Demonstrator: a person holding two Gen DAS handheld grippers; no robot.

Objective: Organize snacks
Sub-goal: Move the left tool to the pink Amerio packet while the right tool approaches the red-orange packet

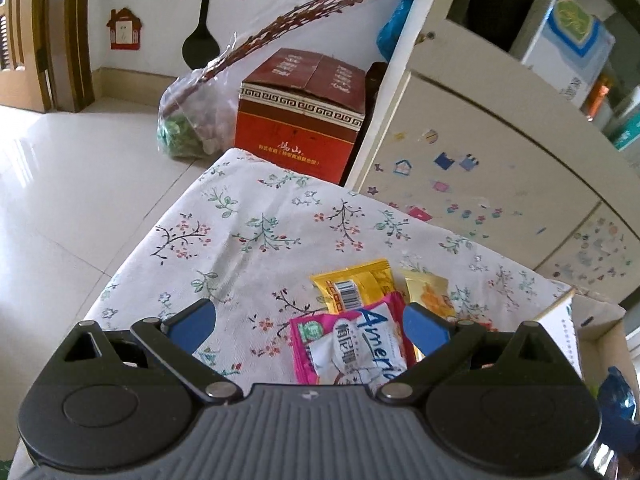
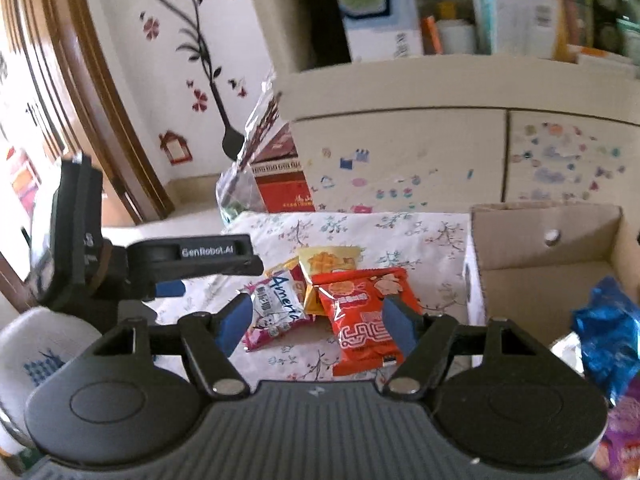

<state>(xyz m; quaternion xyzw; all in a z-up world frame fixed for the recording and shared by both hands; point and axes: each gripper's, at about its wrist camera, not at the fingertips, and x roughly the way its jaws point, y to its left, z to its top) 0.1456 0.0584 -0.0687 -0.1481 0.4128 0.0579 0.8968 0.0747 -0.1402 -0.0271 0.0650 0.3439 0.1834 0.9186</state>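
A pile of snack packets lies on the floral tablecloth (image 1: pixel 248 240). In the left wrist view my left gripper (image 1: pixel 310 326) is open just above a pink-and-white packet (image 1: pixel 352 350), with a yellow barcode packet (image 1: pixel 356 284) and a pale yellow packet (image 1: pixel 430 292) behind it. In the right wrist view my right gripper (image 2: pixel 318 322) is open above a red packet (image 2: pixel 360 312). The pink-and-white packet (image 2: pixel 276 308) lies left of the red one and a yellow packet (image 2: pixel 328 258) lies behind. The left gripper's body (image 2: pixel 180 258) hovers at left. A cardboard box (image 2: pixel 540 268) at right holds a blue packet (image 2: pixel 608 328).
A cream cabinet (image 2: pixel 400 152) with stickers stands behind the table. A red carton (image 1: pixel 300 120) and a plastic bag (image 1: pixel 188 120) sit on the tiled floor beyond the table's far edge. A purple packet (image 2: pixel 624 432) lies at the right edge.
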